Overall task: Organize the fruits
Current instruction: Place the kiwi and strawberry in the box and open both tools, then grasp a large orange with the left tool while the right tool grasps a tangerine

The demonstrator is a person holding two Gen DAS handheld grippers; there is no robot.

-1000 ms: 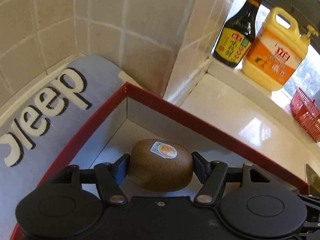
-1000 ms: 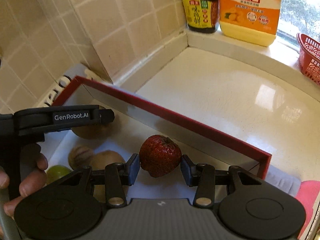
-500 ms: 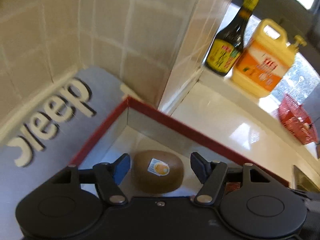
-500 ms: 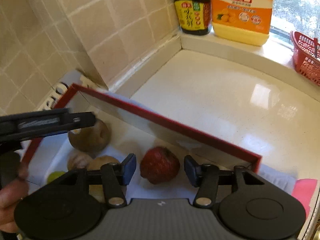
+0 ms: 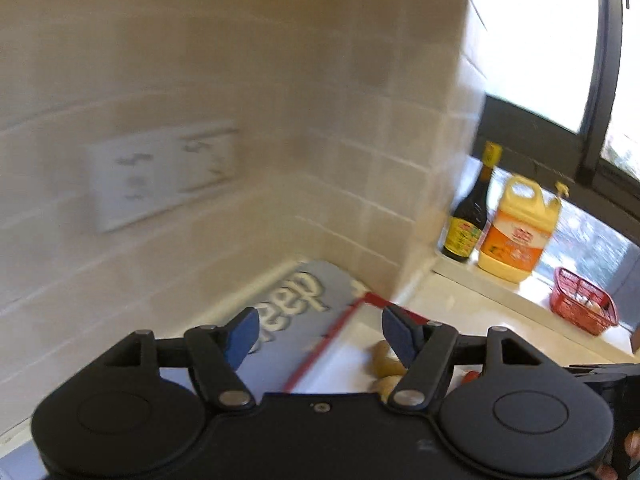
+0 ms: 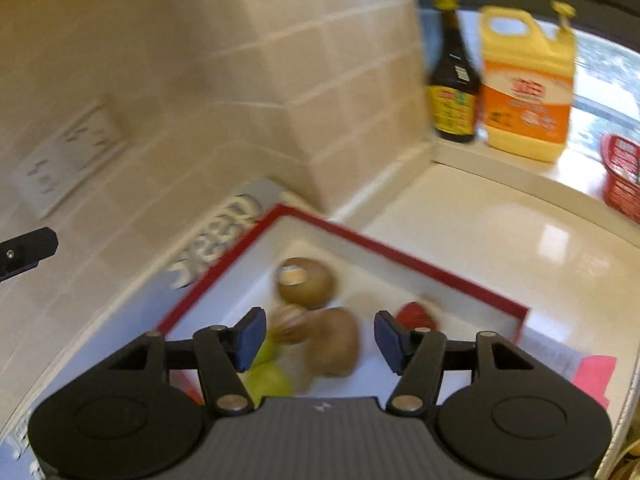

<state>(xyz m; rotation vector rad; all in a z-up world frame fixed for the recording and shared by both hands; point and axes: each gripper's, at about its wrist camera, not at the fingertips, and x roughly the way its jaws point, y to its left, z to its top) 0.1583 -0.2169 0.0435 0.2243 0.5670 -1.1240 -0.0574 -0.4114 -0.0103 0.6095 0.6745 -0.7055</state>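
A red-rimmed white box [image 6: 416, 264] sits in the counter corner. In it lie a stickered kiwi [image 6: 306, 286], a second brown kiwi [image 6: 336, 340], a small striped brown fruit [image 6: 290, 322], a red strawberry [image 6: 416, 318] and green fruit [image 6: 268, 380]. My right gripper [image 6: 318, 340] is open and empty, raised above the box. My left gripper [image 5: 320, 334] is open and empty, lifted high over the box's left rim [image 5: 320, 348]; brown fruit [image 5: 386, 364] peeks past its right finger. Both views are blurred.
A grey mat lettered "sleep" [image 5: 296, 308] lies left of the box against the tiled wall, which carries a socket plate [image 5: 160, 176]. A dark sauce bottle [image 6: 452, 80], a yellow detergent jug [image 6: 526, 88] and a red basket [image 6: 622, 176] stand on the window sill.
Both grippers opened, released the stickered kiwi and the strawberry into the box, then lifted up and back.
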